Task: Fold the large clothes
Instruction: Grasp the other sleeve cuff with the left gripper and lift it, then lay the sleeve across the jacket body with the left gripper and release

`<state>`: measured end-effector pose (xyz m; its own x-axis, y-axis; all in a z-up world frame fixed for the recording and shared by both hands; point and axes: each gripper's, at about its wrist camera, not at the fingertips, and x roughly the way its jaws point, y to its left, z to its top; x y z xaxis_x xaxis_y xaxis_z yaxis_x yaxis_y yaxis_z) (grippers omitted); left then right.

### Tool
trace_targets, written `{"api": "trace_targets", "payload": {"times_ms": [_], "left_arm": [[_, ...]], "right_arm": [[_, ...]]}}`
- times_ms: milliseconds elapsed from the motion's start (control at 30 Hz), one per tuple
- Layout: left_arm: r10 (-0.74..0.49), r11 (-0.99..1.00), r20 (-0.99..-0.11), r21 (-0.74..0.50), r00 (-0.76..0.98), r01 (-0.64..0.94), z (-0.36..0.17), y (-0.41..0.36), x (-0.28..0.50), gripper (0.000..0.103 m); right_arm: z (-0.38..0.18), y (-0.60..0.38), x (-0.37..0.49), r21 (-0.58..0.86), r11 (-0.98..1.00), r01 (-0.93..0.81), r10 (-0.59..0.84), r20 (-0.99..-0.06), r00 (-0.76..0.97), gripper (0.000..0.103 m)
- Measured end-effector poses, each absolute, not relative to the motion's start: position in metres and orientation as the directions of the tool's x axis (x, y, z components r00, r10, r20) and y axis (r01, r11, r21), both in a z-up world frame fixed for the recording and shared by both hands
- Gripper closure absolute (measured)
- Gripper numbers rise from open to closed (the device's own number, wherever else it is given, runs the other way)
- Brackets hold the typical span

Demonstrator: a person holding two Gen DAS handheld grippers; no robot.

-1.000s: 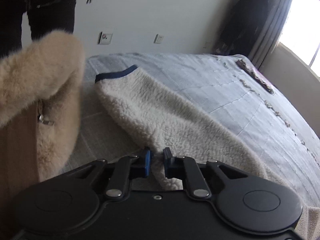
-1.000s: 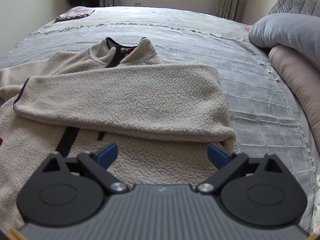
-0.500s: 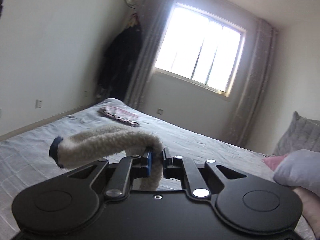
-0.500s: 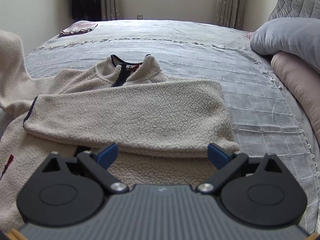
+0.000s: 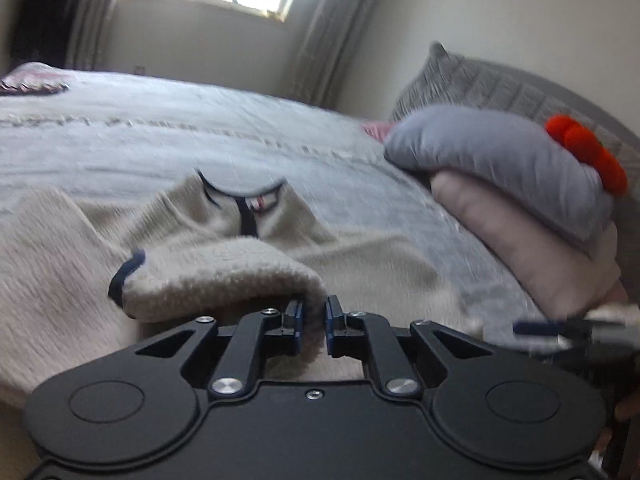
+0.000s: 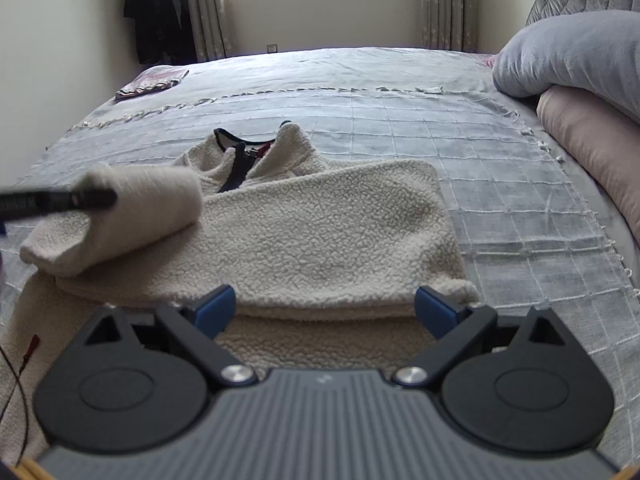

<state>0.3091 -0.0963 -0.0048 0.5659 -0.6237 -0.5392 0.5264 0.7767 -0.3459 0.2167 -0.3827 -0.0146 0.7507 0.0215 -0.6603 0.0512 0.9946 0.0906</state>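
Two states: left gripper [image 5: 312, 322] fingers pinch the fleece sleeve [image 5: 224, 276]; right gripper [image 6: 326, 308] fingers spread wide above the fleece's folded edge.

Pillows [image 6: 580, 60] block right; quilt [image 6: 360, 80] beyond lies open.

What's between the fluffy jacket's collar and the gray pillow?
Only bare gray bedspread lies between the collar and the gray pillow, seen from the right wrist.

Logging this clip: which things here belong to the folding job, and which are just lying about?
In the job:
fleece pullover
its sleeve, pinched in the left gripper
right gripper, open, holding nothing

Lying about:
grey pillow
pink pillow
folded cloth at the bed's far corner
dark coat hanging by the curtain
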Motion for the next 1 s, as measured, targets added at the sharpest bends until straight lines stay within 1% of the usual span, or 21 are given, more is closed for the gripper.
{"api": "trace_targets", "payload": {"times_ms": [67, 100, 133, 167, 200, 233, 267, 300, 400, 533, 667, 800, 867, 900, 1000], "left_arm": [[-0.616, 0.761, -0.602, -0.290, 0.508, 0.581, -0.029, -0.113, 0.291, 0.085], [-0.594, 0.754, -0.637, -0.227, 0.492, 0.617, -0.039, -0.120, 0.277, 0.081], [-0.581, 0.739, -0.649, -0.168, 0.491, 0.652, -0.045, -0.124, 0.274, 0.080], [-0.581, 0.715, -0.644, -0.113, 0.497, 0.690, -0.045, -0.126, 0.262, 0.075], [-0.588, 0.689, -0.641, -0.078, 0.493, 0.720, -0.043, -0.126, 0.254, 0.063], [-0.602, 0.658, -0.643, -0.064, 0.473, 0.750, -0.040, -0.122, 0.248, 0.055], [-0.616, 0.635, -0.642, -0.061, 0.457, 0.770, -0.036, -0.117, 0.241, 0.041], [-0.633, 0.615, -0.631, -0.058, 0.449, 0.786, -0.030, -0.109, 0.235, 0.035], [-0.645, 0.596, -0.614, -0.032, 0.454, 0.803, -0.012, -0.083, 0.224, 0.034], [-0.603, 0.679, -0.600, -0.039, 0.527, 0.733, 0.003, -0.037, 0.238, 0.034], [-0.499, 0.805, -0.598, -0.052, 0.627, 0.591, 0.007, 0.005, 0.279, 0.034], [-0.399, 0.898, -0.609, -0.110, 0.685, 0.425, 0.000, 0.044, 0.319, 0.034], [-0.364, 0.924, -0.624, -0.148, 0.692, 0.352, -0.007, 0.057, 0.334, 0.034], [-0.349, 0.933, -0.637, -0.167, 0.687, 0.319, -0.011, 0.062, 0.340, 0.036], [-0.338, 0.940, -0.667, -0.207, 0.665, 0.270, -0.023, 0.067, 0.354, 0.037]], "right_arm": [[-0.018, -0.385, 0.217, 0.112, 0.992, 0.057, 0.032, -0.664, 0.747, 0.005], [-0.020, -0.386, 0.217, 0.123, 0.991, 0.058, 0.039, -0.665, 0.746, 0.005], [-0.021, -0.386, 0.218, 0.136, 0.989, 0.059, 0.047, -0.666, 0.744, 0.005], [-0.022, -0.386, 0.219, 0.146, 0.987, 0.059, 0.054, -0.667, 0.743, 0.005], [-0.023, -0.386, 0.220, 0.156, 0.986, 0.057, 0.062, -0.668, 0.742, 0.005], [-0.023, -0.384, 0.221, 0.163, 0.985, 0.052, 0.071, -0.667, 0.741, 0.005], [-0.024, -0.383, 0.222, 0.167, 0.985, 0.045, 0.079, -0.666, 0.742, 0.005], [-0.024, -0.380, 0.223, 0.170, 0.985, 0.037, 0.087, -0.664, 0.742, 0.005], [-0.024, -0.371, 0.229, 0.179, 0.984, 0.016, 0.108, -0.661, 0.743, 0.005], [-0.020, -0.354, 0.238, 0.188, 0.982, -0.024, 0.143, -0.650, 0.747, 0.005], [-0.008, -0.337, 0.245, 0.215, 0.974, -0.068, 0.190, -0.625, 0.757, 0.005], [-0.001, -0.316, 0.252, 0.214, 0.971, -0.107, 0.219, -0.617, 0.756, 0.004], [-0.003, -0.301, 0.255, 0.214, 0.966, -0.144, 0.249, -0.628, 0.737, 0.003], [-0.005, -0.294, 0.256, 0.212, 0.963, -0.164, 0.263, -0.639, 0.723, 0.003], [-0.016, -0.267, 0.262, 0.199, 0.953, -0.226, 0.301, -0.674, 0.675, 0.003]]}}
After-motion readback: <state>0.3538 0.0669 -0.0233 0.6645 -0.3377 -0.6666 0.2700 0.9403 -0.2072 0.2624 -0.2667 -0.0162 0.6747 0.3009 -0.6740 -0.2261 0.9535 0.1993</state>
